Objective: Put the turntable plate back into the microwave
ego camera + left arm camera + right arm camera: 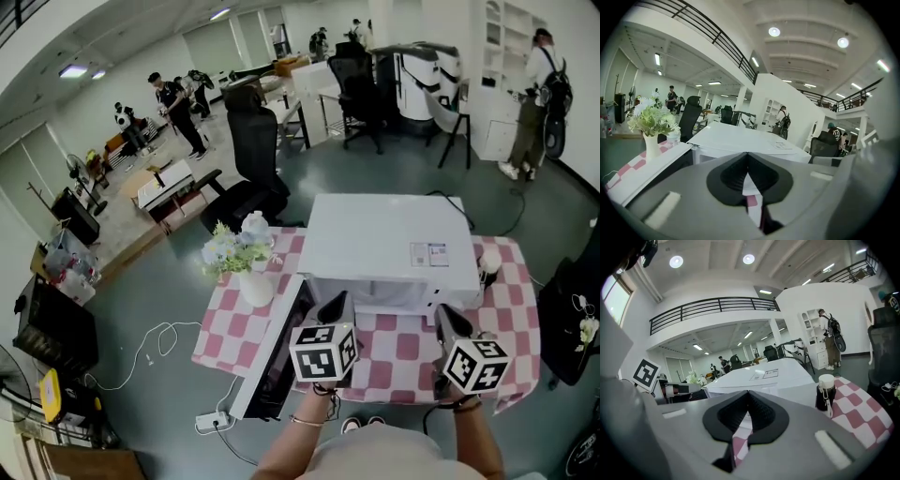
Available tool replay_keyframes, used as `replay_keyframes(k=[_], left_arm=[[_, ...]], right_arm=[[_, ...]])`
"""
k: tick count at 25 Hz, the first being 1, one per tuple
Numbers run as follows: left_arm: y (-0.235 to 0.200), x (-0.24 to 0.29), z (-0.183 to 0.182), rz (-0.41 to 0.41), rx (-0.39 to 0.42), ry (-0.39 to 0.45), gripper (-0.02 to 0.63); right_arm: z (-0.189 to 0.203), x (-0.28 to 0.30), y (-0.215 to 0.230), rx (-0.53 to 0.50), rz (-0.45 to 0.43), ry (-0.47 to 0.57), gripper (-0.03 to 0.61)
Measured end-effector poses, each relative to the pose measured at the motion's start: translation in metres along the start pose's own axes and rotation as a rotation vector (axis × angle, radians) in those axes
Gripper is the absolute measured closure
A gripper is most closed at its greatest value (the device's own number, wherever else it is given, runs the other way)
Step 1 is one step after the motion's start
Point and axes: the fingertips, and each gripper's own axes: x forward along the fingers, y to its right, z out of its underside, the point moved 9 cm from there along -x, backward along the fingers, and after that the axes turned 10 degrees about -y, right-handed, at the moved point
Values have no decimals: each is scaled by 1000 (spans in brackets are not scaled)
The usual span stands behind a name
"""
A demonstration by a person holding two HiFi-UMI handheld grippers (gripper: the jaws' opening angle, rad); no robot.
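Left tool (333, 307) and right tool (453, 322) are both pressed together, nothing pinched, hovering at 6 o'clock of the microwave (384, 239). Its door (272, 361) hangs open. No plate showing on the tabletop (511, 281), so I'd guess it's already inside.

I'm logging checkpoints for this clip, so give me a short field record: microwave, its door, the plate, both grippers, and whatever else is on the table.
microwave: white, on the checked tablecloth
door: swung open on the microwave's left side
turntable plate: not in sight in any view
left gripper: jaws together, nothing between them
right gripper: jaws together, nothing between them
vase of flowers: upright, left of the microwave, near the door
bottle: dark with a white cap, right of the microwave
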Motion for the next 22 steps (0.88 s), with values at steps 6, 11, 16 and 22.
replay_keyframes(k=[6, 11, 16, 22], left_arm=[[1, 2, 4, -8, -1, -12, 616], [1, 1, 7, -13, -2, -20, 615], [2, -1, 11, -14, -1, -27, 617], [2, -4, 17, -17, -4, -41, 615]], right_arm=[[4, -2, 4, 14, 12, 8, 569], [4, -7, 5, 0, 51, 28, 569], [5, -10, 5, 16, 61, 36, 569], [8, -15, 3, 15, 71, 33, 569]])
